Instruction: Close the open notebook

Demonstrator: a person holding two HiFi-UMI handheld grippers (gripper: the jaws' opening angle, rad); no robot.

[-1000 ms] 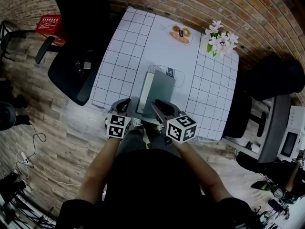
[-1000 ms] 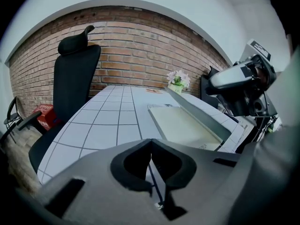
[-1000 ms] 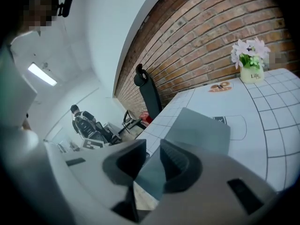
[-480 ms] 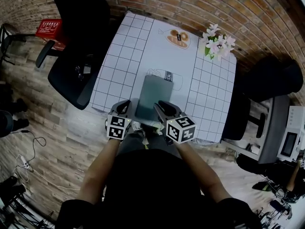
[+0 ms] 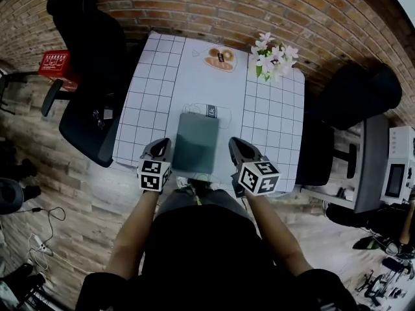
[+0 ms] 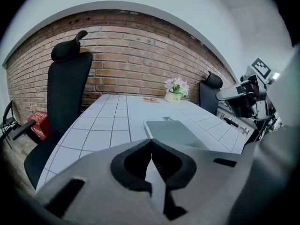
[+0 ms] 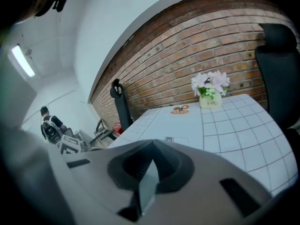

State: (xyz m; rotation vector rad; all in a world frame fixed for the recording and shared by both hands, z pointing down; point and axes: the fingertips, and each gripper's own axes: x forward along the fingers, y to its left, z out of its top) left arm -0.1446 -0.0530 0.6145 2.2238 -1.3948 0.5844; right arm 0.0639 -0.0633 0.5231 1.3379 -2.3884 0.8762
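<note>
The notebook (image 5: pixel 196 143) lies shut and flat on the checked table (image 5: pixel 272 128), its grey-green cover up; it also shows in the left gripper view as the notebook (image 6: pixel 173 132). My left gripper (image 5: pixel 159 148) hovers at its near left corner, jaws together and empty, and the left gripper (image 6: pixel 151 142) points past the book's left edge. My right gripper (image 5: pixel 238 146) stands clear to the right of the book. Its jaws have just been closing and now meet with nothing between them, as the right gripper (image 7: pixel 152 144) shows.
A pot of pale flowers (image 5: pixel 269 60) and a printed doughnut plate (image 5: pixel 219 57) are at the table's far end. Black office chairs (image 5: pixel 91 109) (image 5: pixel 353 92) flank the table. A red crate (image 5: pixel 55 63) sits on the floor at left.
The notebook's cover, raised a second ago with a white page showing, now lies flat. My right gripper has swung away to the right of the book, and the left has drifted slightly left.
</note>
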